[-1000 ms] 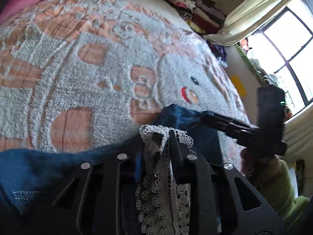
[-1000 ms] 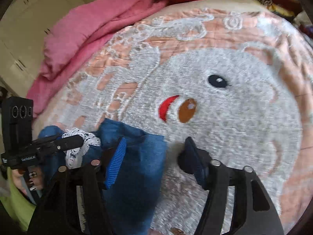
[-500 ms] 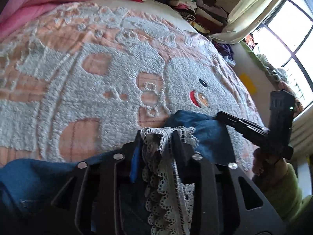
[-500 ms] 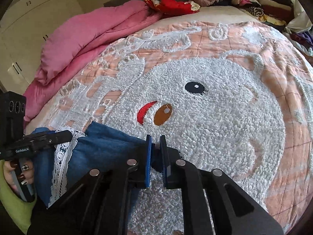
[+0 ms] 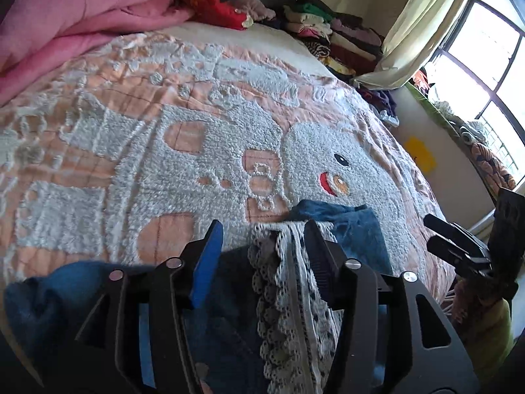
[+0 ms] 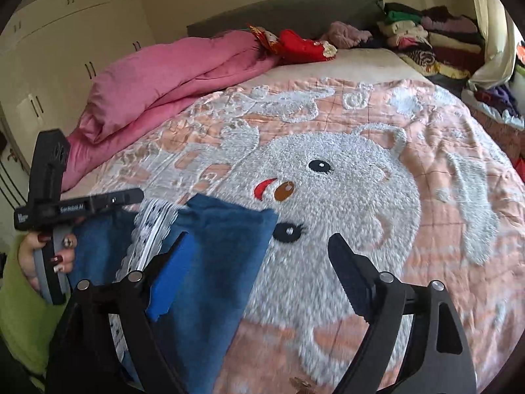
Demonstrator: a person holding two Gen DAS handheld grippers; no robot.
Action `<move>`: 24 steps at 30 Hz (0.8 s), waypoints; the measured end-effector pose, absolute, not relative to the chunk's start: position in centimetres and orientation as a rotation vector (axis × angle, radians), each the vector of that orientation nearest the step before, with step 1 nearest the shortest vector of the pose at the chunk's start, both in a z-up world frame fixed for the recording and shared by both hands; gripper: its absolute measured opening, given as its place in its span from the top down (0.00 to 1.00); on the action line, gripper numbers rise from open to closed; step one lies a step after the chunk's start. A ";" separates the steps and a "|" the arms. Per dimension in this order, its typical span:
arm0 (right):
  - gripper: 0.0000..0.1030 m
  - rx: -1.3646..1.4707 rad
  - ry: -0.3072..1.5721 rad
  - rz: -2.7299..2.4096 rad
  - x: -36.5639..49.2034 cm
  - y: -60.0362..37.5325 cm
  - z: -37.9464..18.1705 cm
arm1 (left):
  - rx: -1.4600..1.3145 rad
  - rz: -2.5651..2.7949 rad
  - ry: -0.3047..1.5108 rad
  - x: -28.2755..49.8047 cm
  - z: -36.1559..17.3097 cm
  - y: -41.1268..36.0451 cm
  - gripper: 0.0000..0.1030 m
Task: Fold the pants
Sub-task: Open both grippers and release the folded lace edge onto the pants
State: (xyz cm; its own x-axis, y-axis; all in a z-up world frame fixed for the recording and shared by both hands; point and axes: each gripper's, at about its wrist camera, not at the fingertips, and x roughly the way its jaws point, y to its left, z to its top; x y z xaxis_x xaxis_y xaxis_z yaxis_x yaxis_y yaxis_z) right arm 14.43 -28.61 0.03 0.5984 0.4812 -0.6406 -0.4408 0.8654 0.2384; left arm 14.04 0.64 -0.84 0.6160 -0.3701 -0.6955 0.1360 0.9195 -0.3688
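Left hand-held gripper point(image 5: 262, 243): jaws spread, blue pad on one side, dark ribbed pad on the other; lace trim point(image 5: 288, 295) of the pants point(image 5: 357, 229) lies in the gap, right finger touching the lace, nothing pinched. Half a second ago this same gripper was clamped on that lace, so it has let go. Pants: blue denim, lying on the bed point(image 5: 147, 164) at the near edge, over the plush bear quilt, folded end pointing up toward the bear's face, bulk of fabric bunched under and behind both tools. Right hand-held gripper point(image 6: 262, 252): jaws wide apart, blue pad over the denim, the other finger over bare quilt; no cloth between them. Half a second ago it was pressed together on the denim edge; one second ago it was open, so a close-and-release cycle has run. Denim corner now lies flat near the bear's lower eye, further out than before. Judgement: a fold has just been laid and both tools released, placing step done. Next move probably calls for re-gripping a fresh edge (waist or the far fold) with both tools and carrying it over evenly; the lace may snag on the ribbed pad as the left tool lifts. Motion blur in the right wrist view makes the fold's evenness uncertain.
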 end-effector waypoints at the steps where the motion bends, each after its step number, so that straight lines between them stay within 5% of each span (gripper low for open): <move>1: 0.19 0.049 0.756 0.540 13.9 -28.6 0.2 | -0.295 -0.294 0.860 13.6 -0.8 0.8 0.53; 7: 0.19 0.002 0.740 0.552 11.2 -28.6 0.8 | -0.275 -0.292 0.881 11.0 -0.2 0.6 0.36; 13: 0.19 -0.032 0.722 0.571 9.2 -28.4 1.2 | -0.229 -0.297 0.917 7.7 -0.6 -0.1 0.36; 17: 0.19 -0.042 0.719 0.595 8.1 -28.3 1.3 | -0.224 -0.294 0.939 5.8 -0.8 -0.2 0.54; 24: 0.19 -0.095 0.707 0.659 5.7 -27.0 1.2 | -0.261 -0.348 1.016 3.0 -2.0 -0.8 0.56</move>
State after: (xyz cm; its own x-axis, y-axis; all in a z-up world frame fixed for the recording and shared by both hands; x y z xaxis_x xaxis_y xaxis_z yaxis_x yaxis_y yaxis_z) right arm 5.68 -26.96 1.23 0.5688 0.5291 -0.6297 -0.5910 0.7954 0.1345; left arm 2.99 -0.79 -1.95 0.4798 -0.4013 -0.7802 0.1618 0.9145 -0.3709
